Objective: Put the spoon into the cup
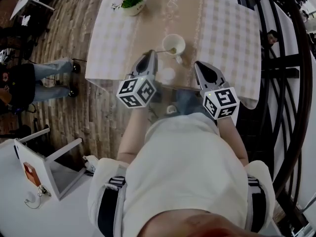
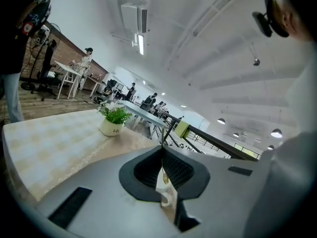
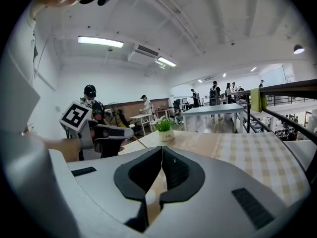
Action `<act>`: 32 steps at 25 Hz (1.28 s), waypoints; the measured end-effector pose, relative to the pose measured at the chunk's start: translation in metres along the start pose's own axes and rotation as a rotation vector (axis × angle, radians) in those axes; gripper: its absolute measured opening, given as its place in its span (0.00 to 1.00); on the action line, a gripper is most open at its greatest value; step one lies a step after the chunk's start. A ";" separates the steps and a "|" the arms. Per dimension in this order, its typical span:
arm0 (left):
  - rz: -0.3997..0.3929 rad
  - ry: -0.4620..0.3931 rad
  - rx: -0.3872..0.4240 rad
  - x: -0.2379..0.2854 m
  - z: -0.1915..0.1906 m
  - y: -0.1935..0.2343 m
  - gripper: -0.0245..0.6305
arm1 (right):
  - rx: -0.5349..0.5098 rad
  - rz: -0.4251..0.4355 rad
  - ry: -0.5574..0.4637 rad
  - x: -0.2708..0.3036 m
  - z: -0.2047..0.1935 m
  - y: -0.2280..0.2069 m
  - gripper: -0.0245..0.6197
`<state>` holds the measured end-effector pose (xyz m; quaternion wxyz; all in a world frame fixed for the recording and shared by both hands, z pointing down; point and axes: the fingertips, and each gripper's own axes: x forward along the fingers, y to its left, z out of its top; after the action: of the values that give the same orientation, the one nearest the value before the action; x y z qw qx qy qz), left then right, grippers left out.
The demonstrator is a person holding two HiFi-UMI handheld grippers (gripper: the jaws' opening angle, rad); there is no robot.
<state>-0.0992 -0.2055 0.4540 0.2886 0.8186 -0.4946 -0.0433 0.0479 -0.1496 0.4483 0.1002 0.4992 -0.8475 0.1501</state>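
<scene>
A white cup (image 1: 174, 44) stands on the checked tablecloth (image 1: 224, 28). A thin spoon (image 1: 163, 51) leans in the cup, its handle sticking out to the left. My left gripper (image 1: 153, 54) is shut, its tip just short of the handle's end; I see nothing clamped between its jaws. Through the slot under its jaws in the left gripper view, the cup (image 2: 166, 196) and the golden spoon bowl (image 2: 165, 178) show. My right gripper (image 1: 199, 64) is shut and empty, to the right of the cup and nearer the table's front edge. It sees the left gripper (image 3: 101, 133) beside it.
A small potted plant (image 1: 132, 1) stands at the table's far edge, also in the left gripper view (image 2: 113, 122). A person (image 1: 29, 80) stands on the wooden floor at the left. A dark railing (image 1: 291, 58) runs along the right. A white chair (image 1: 49, 169) is at the lower left.
</scene>
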 end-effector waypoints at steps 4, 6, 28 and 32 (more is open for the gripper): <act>0.022 0.029 0.004 0.025 -0.008 0.009 0.04 | 0.004 0.014 0.013 0.016 -0.001 -0.013 0.04; 0.035 0.049 -0.001 0.035 -0.015 0.014 0.04 | 0.011 0.023 0.024 0.024 -0.003 -0.018 0.04; 0.091 0.191 0.036 0.089 -0.071 0.035 0.05 | 0.048 0.021 0.077 0.050 -0.017 -0.060 0.04; 0.100 0.192 0.038 0.088 -0.074 0.039 0.05 | 0.043 0.026 0.082 0.053 -0.018 -0.060 0.04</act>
<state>-0.0587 -0.2605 0.5541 0.3209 0.7988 -0.5055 0.0594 0.0752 -0.2135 0.4909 0.1220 0.4836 -0.8457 0.1898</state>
